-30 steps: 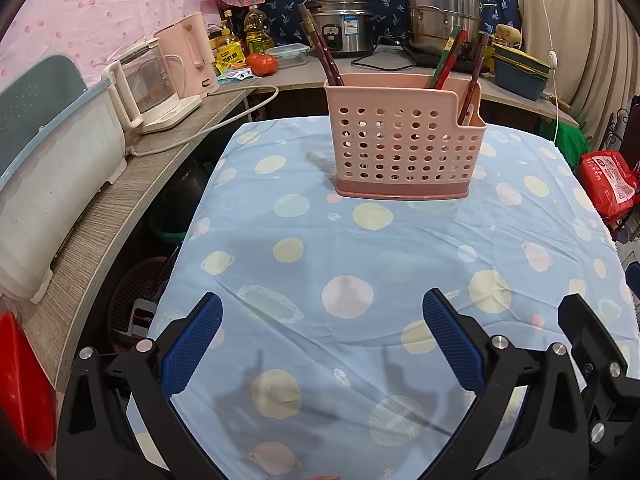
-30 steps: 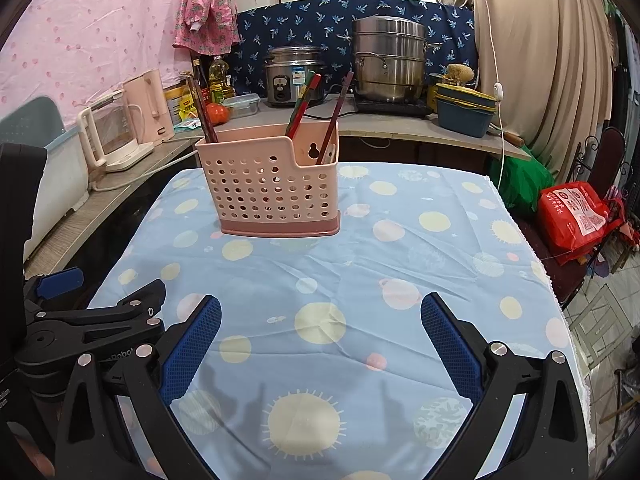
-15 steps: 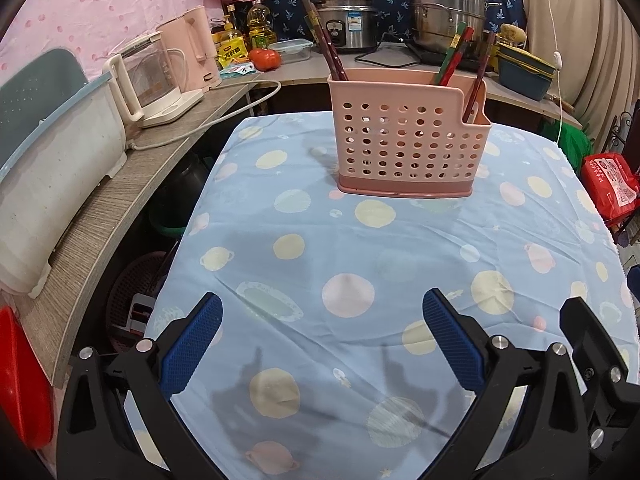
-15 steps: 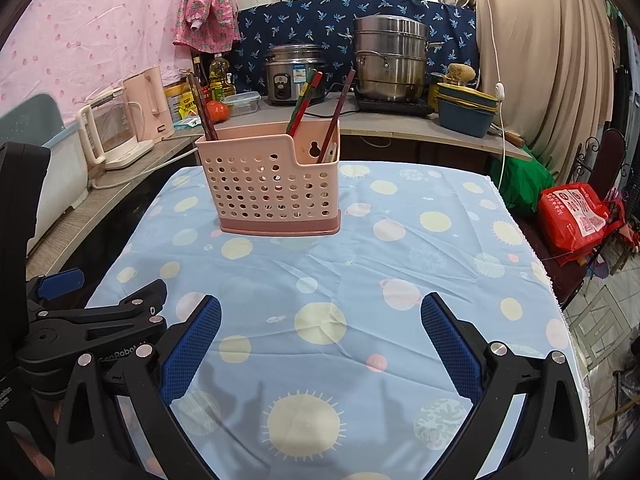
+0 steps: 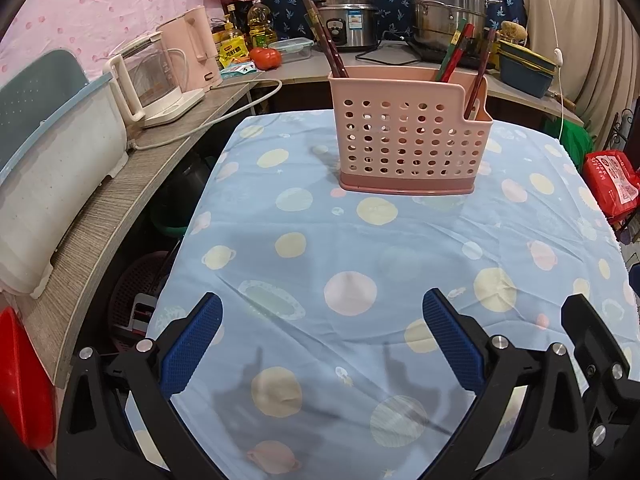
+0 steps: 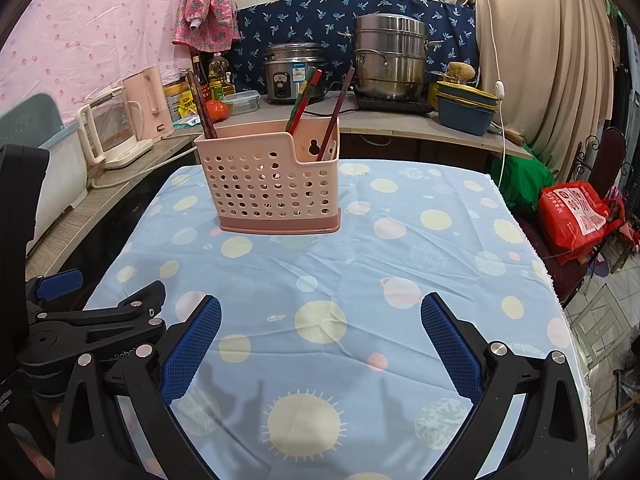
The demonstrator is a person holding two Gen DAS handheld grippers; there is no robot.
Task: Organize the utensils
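Note:
A pink perforated utensil holder (image 5: 412,140) stands upright on the blue dotted tablecloth (image 5: 360,248) at the far side of the table; it also shows in the right wrist view (image 6: 276,188). Dark brown chopsticks (image 5: 326,48) lean in its left part, and red and green chopsticks (image 5: 454,54) plus a dark pair (image 5: 480,68) lean in its right part. My left gripper (image 5: 322,320) is open and empty over the near cloth. My right gripper (image 6: 320,320) is open and empty, well short of the holder.
A wooden counter (image 5: 120,184) runs along the left with a glass kettle (image 5: 152,80) and a white tub (image 5: 52,184). The back counter holds a rice cooker (image 6: 294,72) and a steel pot (image 6: 390,56). A red bag (image 6: 576,216) lies right of the table.
Both grippers have drifted back slightly and tilted up, so the holder sits a little lower in view. Both stay open and empty.

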